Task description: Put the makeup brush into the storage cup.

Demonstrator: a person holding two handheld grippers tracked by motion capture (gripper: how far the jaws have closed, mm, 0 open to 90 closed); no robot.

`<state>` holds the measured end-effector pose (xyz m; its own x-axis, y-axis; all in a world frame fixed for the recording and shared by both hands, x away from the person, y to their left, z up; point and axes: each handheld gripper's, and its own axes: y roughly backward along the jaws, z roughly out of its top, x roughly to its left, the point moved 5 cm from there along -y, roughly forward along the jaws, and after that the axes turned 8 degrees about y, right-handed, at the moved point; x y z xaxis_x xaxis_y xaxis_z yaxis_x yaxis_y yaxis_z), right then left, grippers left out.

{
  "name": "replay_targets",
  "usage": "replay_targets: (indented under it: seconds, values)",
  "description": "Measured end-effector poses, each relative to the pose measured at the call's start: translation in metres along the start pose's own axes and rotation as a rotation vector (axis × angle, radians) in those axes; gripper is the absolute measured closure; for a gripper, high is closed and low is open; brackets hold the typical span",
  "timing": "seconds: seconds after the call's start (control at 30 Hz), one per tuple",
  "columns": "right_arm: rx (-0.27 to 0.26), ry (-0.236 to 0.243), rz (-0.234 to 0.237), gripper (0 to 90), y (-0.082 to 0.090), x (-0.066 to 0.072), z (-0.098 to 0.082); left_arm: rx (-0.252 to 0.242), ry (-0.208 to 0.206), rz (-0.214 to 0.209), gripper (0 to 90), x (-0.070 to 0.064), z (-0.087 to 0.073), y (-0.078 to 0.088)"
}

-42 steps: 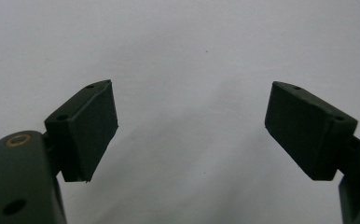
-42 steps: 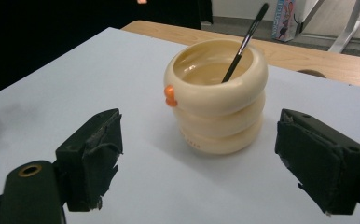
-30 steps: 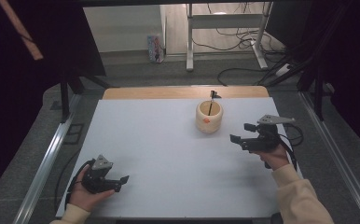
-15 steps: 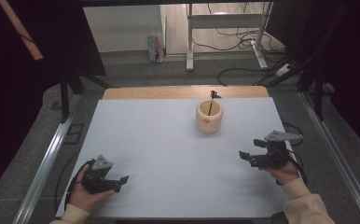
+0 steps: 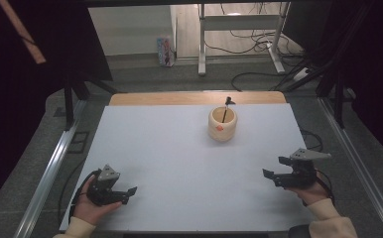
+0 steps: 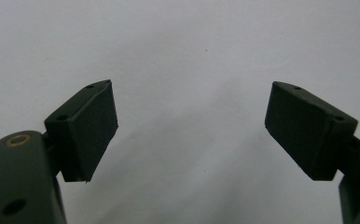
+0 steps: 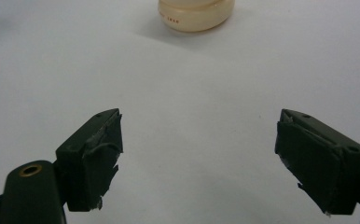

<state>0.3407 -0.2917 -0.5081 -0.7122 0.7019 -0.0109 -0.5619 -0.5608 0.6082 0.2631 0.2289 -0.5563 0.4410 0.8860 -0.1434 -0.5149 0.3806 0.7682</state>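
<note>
R gripper lower, nearer table edge

I see a matt white tabletop sheet, smooth, with a bare wood strip at upper centre. The cream round cup looks glossy, ceramic or plastic. Matt black plastic left gripper; right gripper pads scuffed, edges ragged.

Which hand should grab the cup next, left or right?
Probably the right. The right gripper sits on the cup's side of the table, open and empty, and its own view shows the cup ahead. The left gripper, also open, rests farther off at the near left corner.
</note>
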Motion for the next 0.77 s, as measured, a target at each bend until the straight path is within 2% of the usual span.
replay_targets:
  seconds: [0.1, 0.33, 0.77]
  values:
    - [0.012, 0.017, -0.005, 15.3, -0.001, 0.0017, -0.0009, -0.001, -0.001, 0.0, 17.9, 0.0, 0.0, 0.0002]
    - [0.025, 0.018, -0.005, 15.2, -0.001, 0.0023, -0.0028, 0.0, -0.002, -0.001, 17.9, -0.0003, 0.0001, 0.0]
    - [0.015, 0.026, -0.003, 15.2, -0.0011, 0.003, -0.0024, 0.001, 0.0, 0.0, 18.0, 0.0002, 0.0005, -0.0003]
